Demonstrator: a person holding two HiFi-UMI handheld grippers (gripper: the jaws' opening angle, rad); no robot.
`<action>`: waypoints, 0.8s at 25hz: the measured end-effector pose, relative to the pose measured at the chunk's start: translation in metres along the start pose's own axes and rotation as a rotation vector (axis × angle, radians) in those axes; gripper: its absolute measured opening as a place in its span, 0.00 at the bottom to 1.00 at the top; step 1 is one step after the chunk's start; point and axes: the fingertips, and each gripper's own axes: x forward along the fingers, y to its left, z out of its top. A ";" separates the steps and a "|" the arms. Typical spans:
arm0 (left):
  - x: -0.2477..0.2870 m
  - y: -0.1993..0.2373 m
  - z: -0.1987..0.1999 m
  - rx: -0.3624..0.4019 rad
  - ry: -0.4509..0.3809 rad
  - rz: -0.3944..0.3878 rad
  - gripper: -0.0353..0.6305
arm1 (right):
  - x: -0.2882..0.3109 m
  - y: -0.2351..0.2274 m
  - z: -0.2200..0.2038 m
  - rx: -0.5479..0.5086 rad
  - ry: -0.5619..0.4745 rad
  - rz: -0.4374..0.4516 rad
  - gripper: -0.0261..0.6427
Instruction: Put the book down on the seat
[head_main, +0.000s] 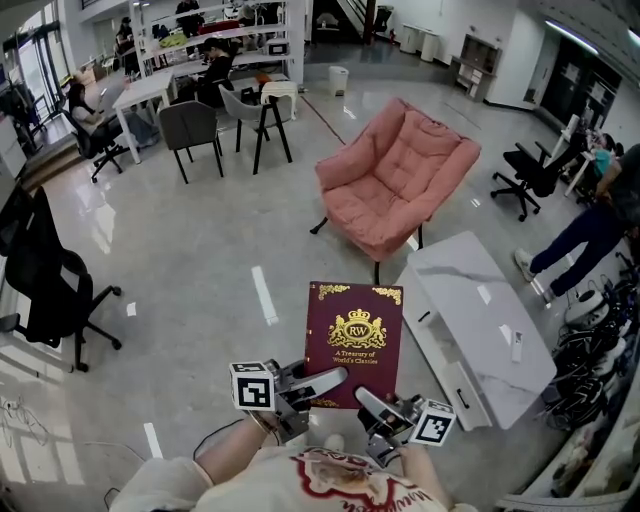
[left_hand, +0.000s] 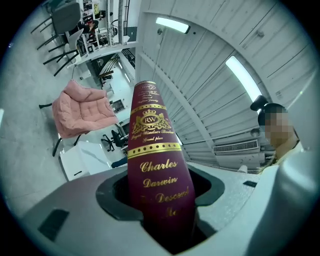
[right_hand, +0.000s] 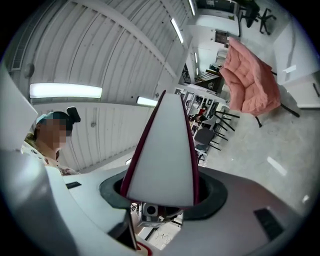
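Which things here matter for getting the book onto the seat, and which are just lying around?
Part of the job:
- book, gripped at its near end by the left hand-held gripper and the right hand-held gripper
- pink chair, the seat ahead

Just lying about:
- white table
- black office chair
- grey chair
- person standing at right
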 end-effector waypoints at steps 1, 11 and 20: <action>-0.001 -0.002 0.002 0.006 0.000 -0.005 0.42 | 0.002 0.002 0.000 -0.008 0.004 0.007 0.37; -0.029 0.010 0.015 0.006 0.032 0.010 0.42 | 0.030 -0.008 -0.021 0.008 0.039 -0.029 0.37; -0.039 0.021 0.015 -0.015 0.059 -0.003 0.42 | 0.037 -0.017 -0.032 -0.004 0.028 -0.057 0.37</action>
